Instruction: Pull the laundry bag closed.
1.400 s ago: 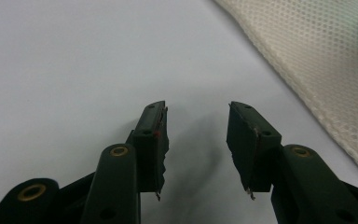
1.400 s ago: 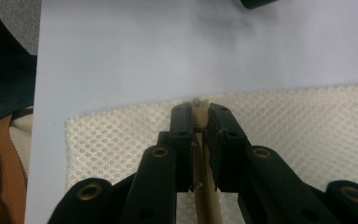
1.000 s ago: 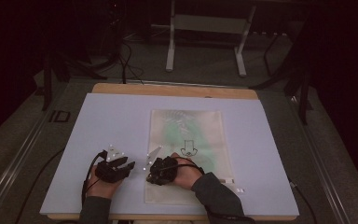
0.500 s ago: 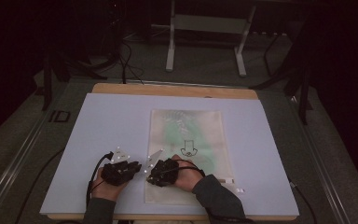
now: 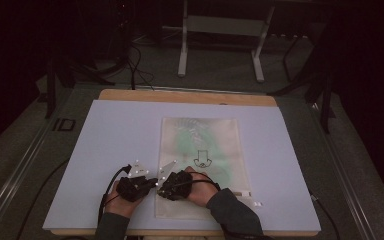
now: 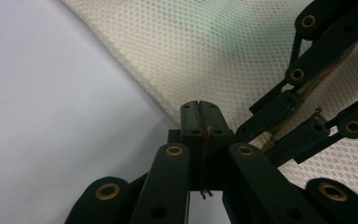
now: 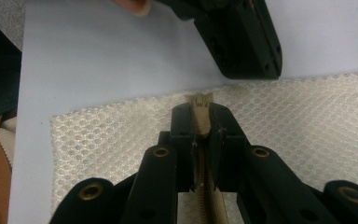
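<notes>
A dim room with a white table stand at the back holds a pale lilac mat [image 5: 120, 140] laid over a wooden tabletop [image 5: 190, 96]. On the mat lies a cream mesh zipper bag [image 5: 200, 135], long side running away from the person, green contents showing faintly through it. Its near left corner sits between both grippers. The right gripper [image 7: 199, 109] is clamped on the bag's beige zipper tape [image 7: 199, 105] at the edge. The left gripper [image 6: 199, 112], just beside it, has its jaws pressed together at the mesh edge; whether it pinches the fabric I cannot tell.
</notes>
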